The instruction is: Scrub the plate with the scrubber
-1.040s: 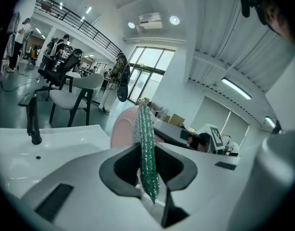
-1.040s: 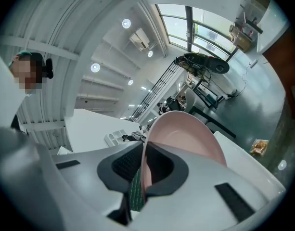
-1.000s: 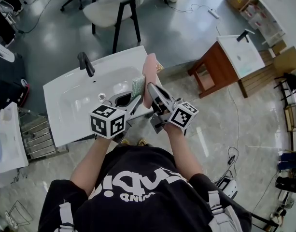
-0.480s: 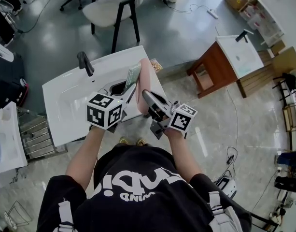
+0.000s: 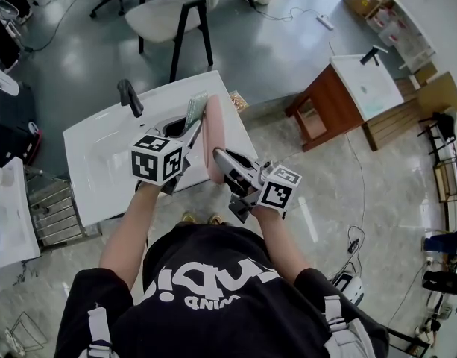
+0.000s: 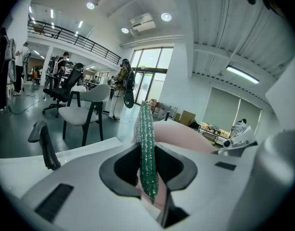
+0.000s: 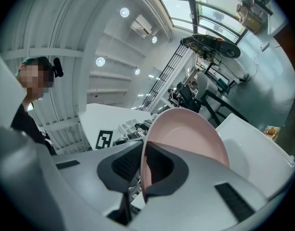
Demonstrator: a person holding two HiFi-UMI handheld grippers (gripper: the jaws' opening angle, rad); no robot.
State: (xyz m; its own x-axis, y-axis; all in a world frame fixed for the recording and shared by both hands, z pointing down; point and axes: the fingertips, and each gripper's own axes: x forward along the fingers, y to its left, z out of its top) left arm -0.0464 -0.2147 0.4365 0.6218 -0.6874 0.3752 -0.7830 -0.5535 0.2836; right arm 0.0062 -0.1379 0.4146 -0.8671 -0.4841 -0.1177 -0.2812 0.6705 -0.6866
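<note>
left gripper (image 5: pixel 191 131), right gripper (image 5: pixel 219 155) clamped tight (side by side)

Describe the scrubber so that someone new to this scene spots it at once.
Start at the white sink in front of the person. Over its right edge the left gripper clamps a thin pad edge-on: that is the scrubber. It is glittery green, unlike the smooth pink plate beside it in the right gripper.

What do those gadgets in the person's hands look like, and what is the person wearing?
The left gripper and right gripper are pale grey, with dark-padded tongs and a white cube of black square markers on each. The person wears a black short-sleeved T-shirt with white print.
</note>
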